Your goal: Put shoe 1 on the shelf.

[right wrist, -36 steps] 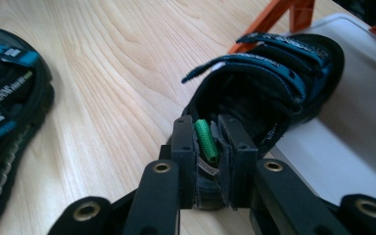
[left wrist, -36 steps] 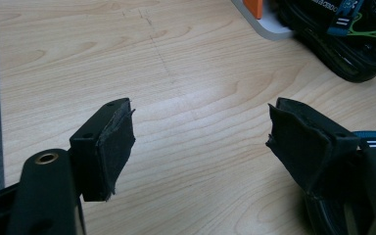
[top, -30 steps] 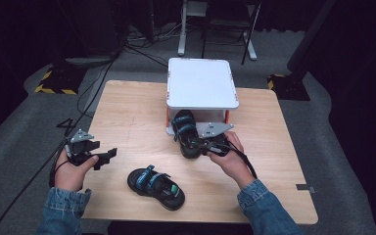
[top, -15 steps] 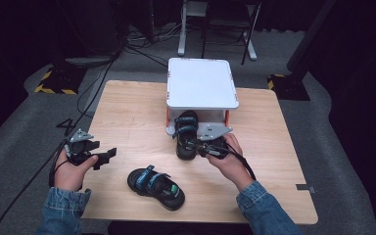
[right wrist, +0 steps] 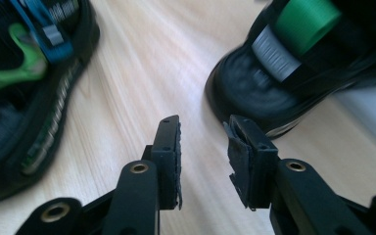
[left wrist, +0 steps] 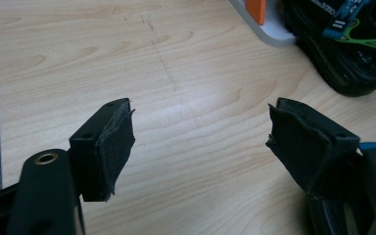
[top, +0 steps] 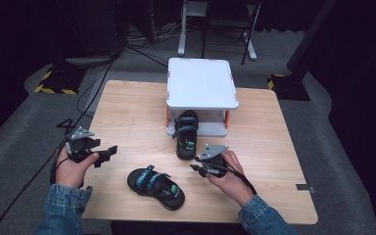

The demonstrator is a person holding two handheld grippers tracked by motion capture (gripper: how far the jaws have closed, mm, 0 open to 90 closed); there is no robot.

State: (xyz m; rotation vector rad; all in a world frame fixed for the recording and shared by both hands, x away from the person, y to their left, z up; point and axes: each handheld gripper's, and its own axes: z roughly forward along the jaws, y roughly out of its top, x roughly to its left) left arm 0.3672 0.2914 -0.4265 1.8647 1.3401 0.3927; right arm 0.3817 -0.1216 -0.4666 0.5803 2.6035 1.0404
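Note:
A black sandal with blue and green straps [top: 185, 136] lies on the table, its far end under the white stand [top: 201, 83]. Just near of its heel is my right gripper [top: 197, 165]; its jaws have just been opening and hold nothing. In the right gripper view that gripper [right wrist: 203, 132] points at bare wood between this sandal's heel [right wrist: 284, 73] and the second sandal [right wrist: 24, 98]. The second sandal [top: 155, 182] lies near the table's front edge. My left gripper [top: 108, 152] hovers at the front left, open wide [left wrist: 200, 137] over bare wood.
The wooden table [top: 127, 112] has bare room on its left half and right side. The white stand has orange legs [left wrist: 257, 7] and a low base [right wrist: 372, 112]. Cables, a chair base and dark floor lie beyond the table's far edge.
The right gripper set the sandal down by the stand, let go and drew back toward the person. The left hand stayed put.

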